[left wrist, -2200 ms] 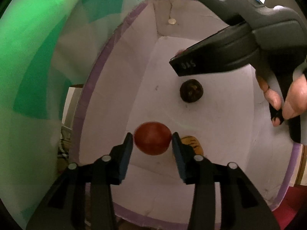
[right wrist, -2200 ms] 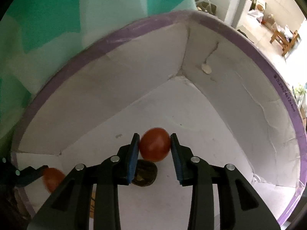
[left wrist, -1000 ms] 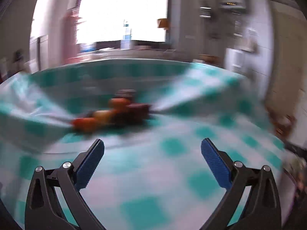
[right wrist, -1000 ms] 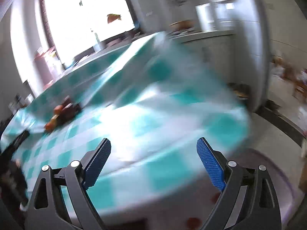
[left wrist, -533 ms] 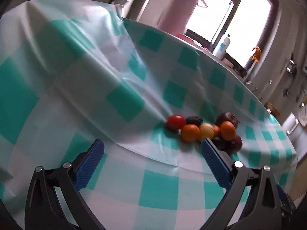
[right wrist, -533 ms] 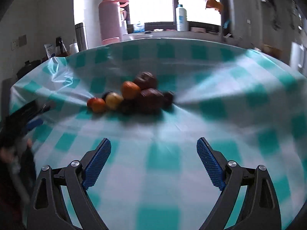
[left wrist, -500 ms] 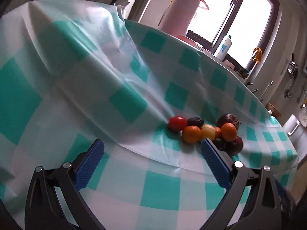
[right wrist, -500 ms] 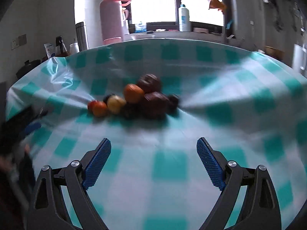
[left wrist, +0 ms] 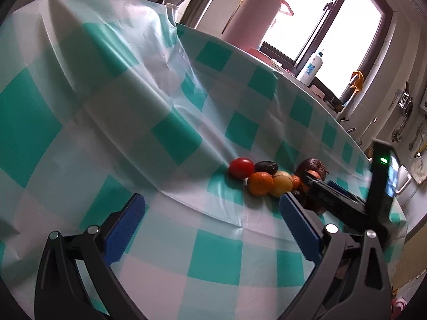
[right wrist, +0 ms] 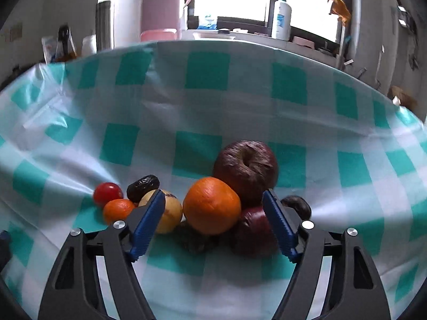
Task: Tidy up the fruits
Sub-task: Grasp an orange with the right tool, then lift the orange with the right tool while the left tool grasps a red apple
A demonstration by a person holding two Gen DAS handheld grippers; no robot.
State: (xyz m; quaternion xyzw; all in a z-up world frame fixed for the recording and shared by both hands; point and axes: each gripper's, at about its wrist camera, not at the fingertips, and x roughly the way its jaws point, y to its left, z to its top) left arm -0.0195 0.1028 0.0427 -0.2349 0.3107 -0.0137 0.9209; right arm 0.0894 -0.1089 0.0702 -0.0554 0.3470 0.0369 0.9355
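A pile of fruit lies on the teal checked tablecloth [left wrist: 173,138]. In the right wrist view my right gripper [right wrist: 213,213] is closing around a big orange [right wrist: 212,205], but its pads stand clear of the skin. Behind the orange is a wrinkled dark red apple [right wrist: 245,168], and at its right a dark red fruit [right wrist: 253,232]. To the left lie a yellow fruit [right wrist: 170,213], a small orange [right wrist: 118,210], a red tomato [right wrist: 107,193] and a date [right wrist: 143,184]. My left gripper [left wrist: 210,213] is open and empty, short of the tomato [left wrist: 241,167]. The right gripper [left wrist: 317,184] enters that view from the right.
The cloth rises in a crease [left wrist: 149,122] left of the pile. A pink thermos [left wrist: 253,13] and a steel flask [left wrist: 198,2] stand behind the table. A lotion bottle [right wrist: 281,18] is on the window sill. The table's right edge [left wrist: 400,213] is near the pile.
Both grippers have left the white box, where each held a tomato, and now face the fruit pile open. The right one has come close and narrowed around the big orange.
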